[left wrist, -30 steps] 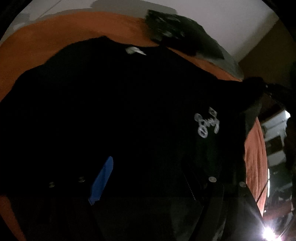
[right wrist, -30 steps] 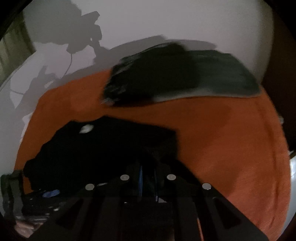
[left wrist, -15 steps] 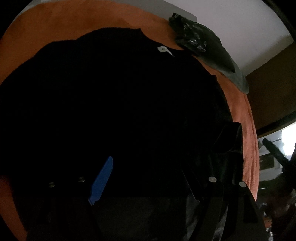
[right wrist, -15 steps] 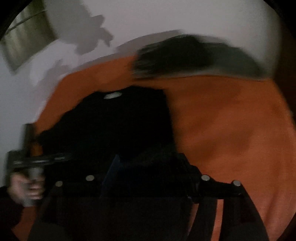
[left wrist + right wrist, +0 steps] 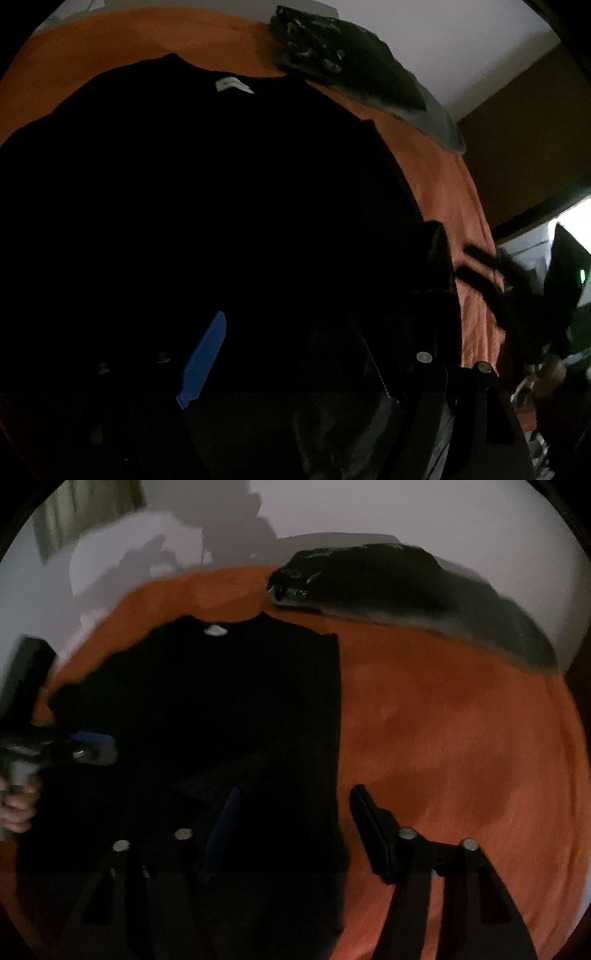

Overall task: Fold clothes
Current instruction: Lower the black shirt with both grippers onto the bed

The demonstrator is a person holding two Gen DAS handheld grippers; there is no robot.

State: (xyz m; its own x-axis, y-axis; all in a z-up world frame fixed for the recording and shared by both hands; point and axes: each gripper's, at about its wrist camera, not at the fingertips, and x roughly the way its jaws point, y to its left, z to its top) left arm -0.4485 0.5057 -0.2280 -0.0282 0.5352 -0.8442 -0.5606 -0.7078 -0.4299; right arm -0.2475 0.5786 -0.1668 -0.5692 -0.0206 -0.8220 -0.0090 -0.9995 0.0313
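A black T-shirt [image 5: 229, 709] lies flat on the orange bedspread [image 5: 461, 738], its white neck label [image 5: 216, 630] at the far end and its right side folded in to a straight edge. It fills the left wrist view [image 5: 207, 206]. My right gripper [image 5: 295, 827] is open and empty, just above the shirt's near right edge. My left gripper [image 5: 317, 354] is open over the shirt's near part; it also shows in the right wrist view [image 5: 88, 746], hand-held at the shirt's left side.
A pile of dark folded clothes [image 5: 399, 587] lies at the bed's far edge by the white wall; it also shows in the left wrist view [image 5: 351, 74]. Bare orange bedspread lies to the right of the shirt.
My right gripper has opened, let go of the shirt's side after folding it in, and drawn back. The printed logo is now folded out of sight. My left gripper has stayed open.
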